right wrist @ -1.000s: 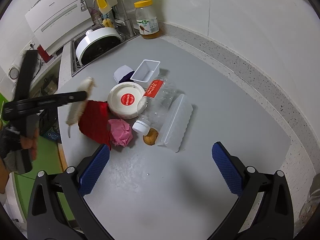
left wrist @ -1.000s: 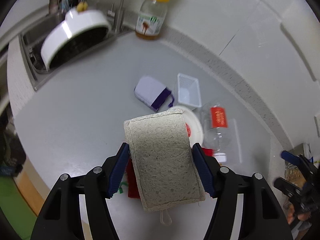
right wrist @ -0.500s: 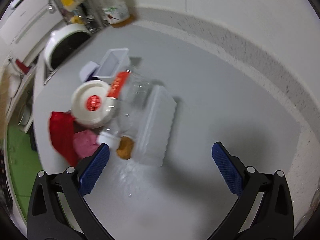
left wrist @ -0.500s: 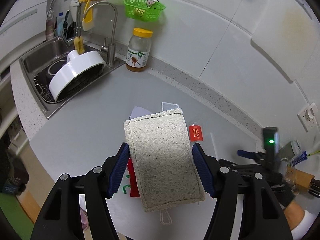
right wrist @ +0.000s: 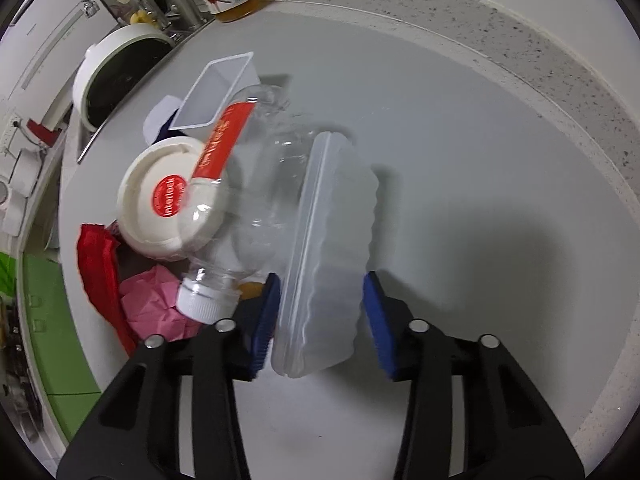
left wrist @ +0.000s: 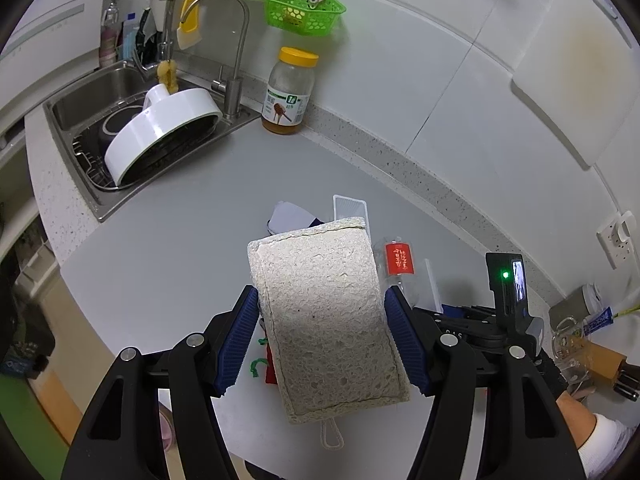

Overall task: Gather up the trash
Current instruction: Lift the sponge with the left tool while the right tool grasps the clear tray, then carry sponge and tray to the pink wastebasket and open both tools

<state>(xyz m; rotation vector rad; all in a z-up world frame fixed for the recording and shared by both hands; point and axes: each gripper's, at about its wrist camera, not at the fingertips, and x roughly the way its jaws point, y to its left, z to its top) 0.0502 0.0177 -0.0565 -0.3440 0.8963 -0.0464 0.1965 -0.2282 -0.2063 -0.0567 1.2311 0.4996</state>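
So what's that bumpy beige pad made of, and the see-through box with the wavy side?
The pad looks like a sponge: matte, beige, full of little holes, with a stitched edge and a string loop. The box looks like thin plastic: cloudy and see-through, smooth, faintly shiny, with a wavy rim.

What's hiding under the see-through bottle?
The clear bottle lies across a white round lid. An orange-brown lump peeks out beside its cap, with pink paper nearby. Anything under its middle is blurred.

Right gripper (right wrist: 322, 314) jaws have just been closing around translucent container (right wrist: 328, 248); bottle (right wrist: 236, 216) at ten o'clock.
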